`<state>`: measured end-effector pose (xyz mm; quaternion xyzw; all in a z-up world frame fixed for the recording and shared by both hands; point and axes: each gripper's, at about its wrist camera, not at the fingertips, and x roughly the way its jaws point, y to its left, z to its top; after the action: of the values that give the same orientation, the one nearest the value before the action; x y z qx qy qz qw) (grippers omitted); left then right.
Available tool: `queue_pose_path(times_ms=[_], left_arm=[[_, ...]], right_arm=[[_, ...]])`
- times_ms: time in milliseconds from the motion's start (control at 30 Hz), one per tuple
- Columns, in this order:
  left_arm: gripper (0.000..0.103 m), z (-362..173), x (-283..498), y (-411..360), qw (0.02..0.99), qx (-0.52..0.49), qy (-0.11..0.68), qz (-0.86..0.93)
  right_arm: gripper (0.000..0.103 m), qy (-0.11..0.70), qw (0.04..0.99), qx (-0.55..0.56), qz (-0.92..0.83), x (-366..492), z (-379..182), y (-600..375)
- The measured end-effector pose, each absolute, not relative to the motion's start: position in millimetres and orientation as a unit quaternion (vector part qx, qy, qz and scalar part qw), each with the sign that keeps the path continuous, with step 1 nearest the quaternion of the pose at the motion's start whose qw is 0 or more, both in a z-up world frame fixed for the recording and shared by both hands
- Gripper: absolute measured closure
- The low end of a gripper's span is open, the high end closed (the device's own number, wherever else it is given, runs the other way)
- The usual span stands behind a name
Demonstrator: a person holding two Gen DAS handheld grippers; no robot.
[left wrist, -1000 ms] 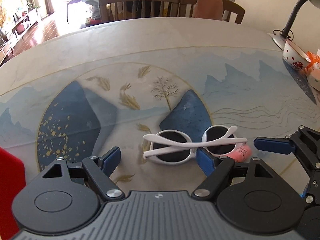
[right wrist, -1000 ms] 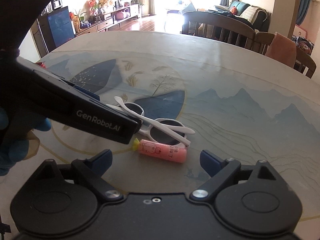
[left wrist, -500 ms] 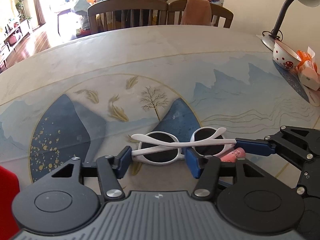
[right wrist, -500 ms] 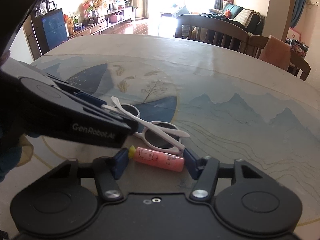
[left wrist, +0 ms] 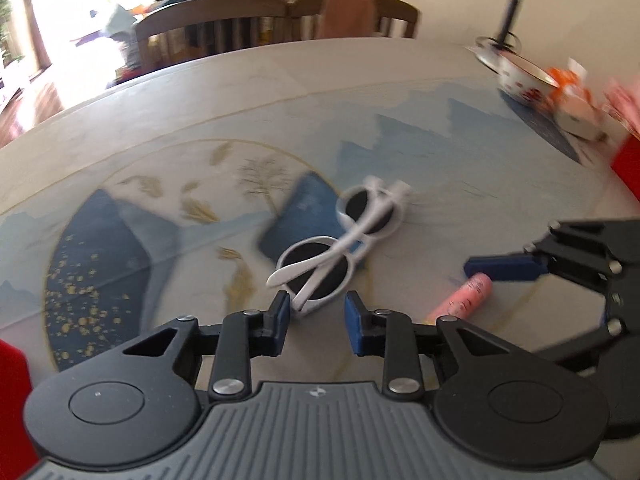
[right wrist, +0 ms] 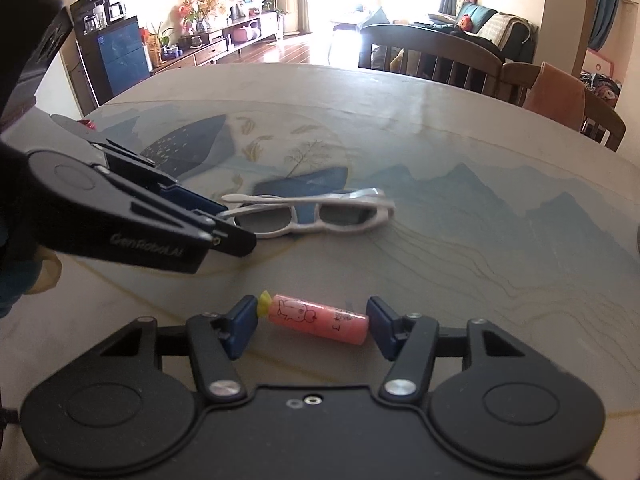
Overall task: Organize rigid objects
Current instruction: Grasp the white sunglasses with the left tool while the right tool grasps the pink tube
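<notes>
On the painted surface (right wrist: 460, 128), both task things lie out in the open and neither has gone anywhere to be stored, so I judge the tidying to be at its very start: the picking up is under way, the putting away is all left to do.

The left tongs (left wrist: 316, 314) are closing, with the near corner of the white sunglasses (left wrist: 344, 244) between the blue pads. In the left wrist view the frame touches the left pad while the other pad stands a little clear of it, so the hold does not look complete. The right wrist view shows the same tongs (right wrist: 224, 220) meeting the end of the frame at the folded temple.

The right tongs (right wrist: 310, 322) stand about half open around the pink tube (right wrist: 320, 318), one pad at its yellow tip and the other at its flat end. They look to be touching both ends, gripping it lengthwise, and the tube rests on the surface.

The sunglasses are small and rounded, with dark lenses and a white plastic frame, folded with the temples crossed over the lenses. They lie near the middle of the surface, over a dark blue painted patch. The tube is a short pink cylinder with a little drawing and some writing on its side, well nearer the edge than the glasses and apart from them.
</notes>
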<state>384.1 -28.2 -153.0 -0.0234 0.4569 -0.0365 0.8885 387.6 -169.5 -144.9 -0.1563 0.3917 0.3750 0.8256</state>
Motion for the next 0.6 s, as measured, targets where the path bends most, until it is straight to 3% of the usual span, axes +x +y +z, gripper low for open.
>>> queue_pose_path(times_ms=[267,300,400,600], left_arm=[[0.073,-139,380,-35,0.899,-0.022,0.434,-0.053],[0.070,-138,382,-34,0.900,-0.022,0.432,-0.051],[0.047,-140,393,-35,0.900,-0.013,0.433,-0.048],[0.047,-152,418,-45,0.892,0.001,0.448,-0.062]], right_arm=[[0.044,0.404,0.826,-0.137,0.368,386,-143,-194],[0.044,0.405,0.827,-0.134,0.366,386,-143,-195],[0.044,0.406,0.828,-0.131,0.363,386,-144,-198],[0.044,0.406,0.831,-0.128,0.357,387,-145,-200]])
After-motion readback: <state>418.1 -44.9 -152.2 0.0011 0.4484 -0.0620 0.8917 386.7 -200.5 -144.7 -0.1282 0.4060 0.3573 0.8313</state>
